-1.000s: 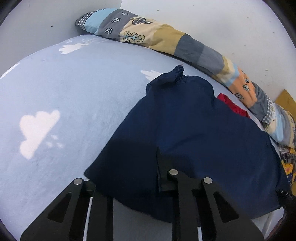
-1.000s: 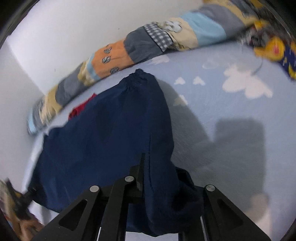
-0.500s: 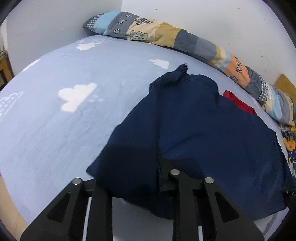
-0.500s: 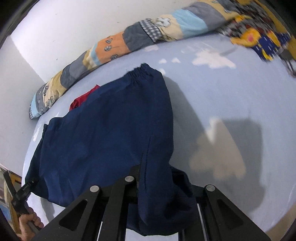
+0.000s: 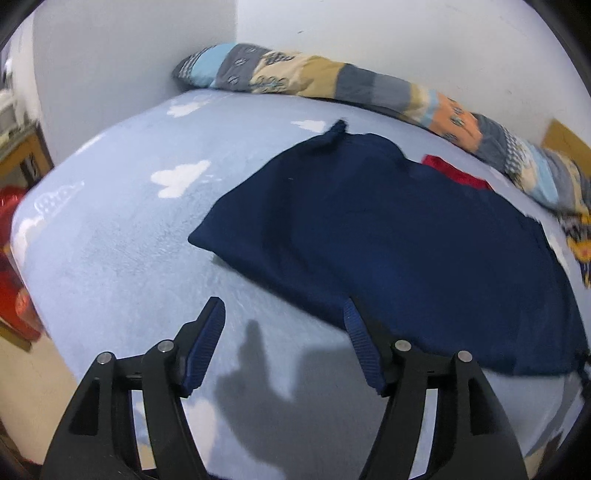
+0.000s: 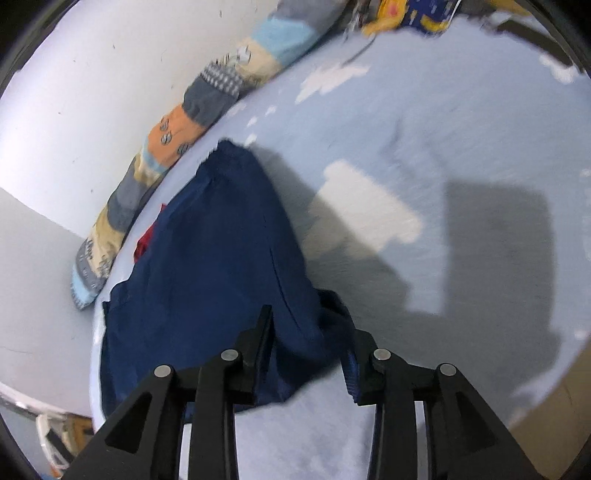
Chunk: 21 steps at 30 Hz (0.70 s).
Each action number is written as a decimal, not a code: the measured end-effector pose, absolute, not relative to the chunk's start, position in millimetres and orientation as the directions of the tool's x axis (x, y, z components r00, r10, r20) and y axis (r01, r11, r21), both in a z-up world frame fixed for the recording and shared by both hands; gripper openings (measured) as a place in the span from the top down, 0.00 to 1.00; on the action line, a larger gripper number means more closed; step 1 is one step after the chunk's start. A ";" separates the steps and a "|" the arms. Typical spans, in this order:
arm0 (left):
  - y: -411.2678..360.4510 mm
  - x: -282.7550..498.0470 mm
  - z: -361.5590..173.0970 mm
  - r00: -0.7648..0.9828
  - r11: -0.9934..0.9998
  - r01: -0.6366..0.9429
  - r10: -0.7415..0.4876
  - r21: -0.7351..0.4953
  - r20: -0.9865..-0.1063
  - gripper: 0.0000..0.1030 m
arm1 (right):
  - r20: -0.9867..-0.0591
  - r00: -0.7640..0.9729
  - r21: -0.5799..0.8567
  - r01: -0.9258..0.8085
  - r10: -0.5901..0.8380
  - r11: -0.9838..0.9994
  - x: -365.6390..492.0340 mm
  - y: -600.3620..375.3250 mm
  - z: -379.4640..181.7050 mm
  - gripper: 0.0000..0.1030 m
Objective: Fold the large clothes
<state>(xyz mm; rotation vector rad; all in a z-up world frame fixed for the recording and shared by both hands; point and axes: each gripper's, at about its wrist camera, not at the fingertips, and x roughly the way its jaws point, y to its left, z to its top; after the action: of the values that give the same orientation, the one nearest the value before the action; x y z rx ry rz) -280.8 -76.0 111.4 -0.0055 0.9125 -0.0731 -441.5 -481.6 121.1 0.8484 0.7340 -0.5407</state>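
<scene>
A large navy blue garment lies spread on the light blue bed with white clouds. My left gripper is open and empty, just off the garment's near edge. In the right wrist view the same garment runs away from me, and its near bunched end sits between the parted fingers of my right gripper, which is open. A red cloth peeks out from under the garment's far side.
A long patchwork bolster lies along the white wall behind the bed. A yellow and blue patterned fabric lies at the far end of the bed. A red object stands on the floor by the bed's left edge.
Both grippers have opened and let go of the navy garment. Its near edge has dropped flat onto the bed, and both grippers have pulled back from it.
</scene>
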 end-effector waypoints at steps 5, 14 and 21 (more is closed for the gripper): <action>-100.4 -307.8 139.5 0.686 0.987 0.158 -0.081 0.039 -0.723 0.34 | -0.679 0.712 0.493 0.622 -0.178 0.608 -463.2 -459.5 153.5 0.65; -156.2 -336.5 141.5 0.725 0.921 0.367 -0.198 0.128 -0.660 0.20 | -0.680 0.733 0.402 0.366 0.005 0.839 -418.1 -379.5 177.4 0.60; -200.4 -320.0 130.2 0.682 0.901 0.428 -0.268 0.074 -0.680 0.19 | -0.734 0.678 0.202 0.279 -0.044 0.939 -387.1 -348.9 173.3 0.51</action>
<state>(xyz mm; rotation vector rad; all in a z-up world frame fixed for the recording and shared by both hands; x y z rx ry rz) -320.0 -200.4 130.2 0.2352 0.7214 -0.3945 -387.1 -348.9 173.3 0.3113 0.8084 -0.1848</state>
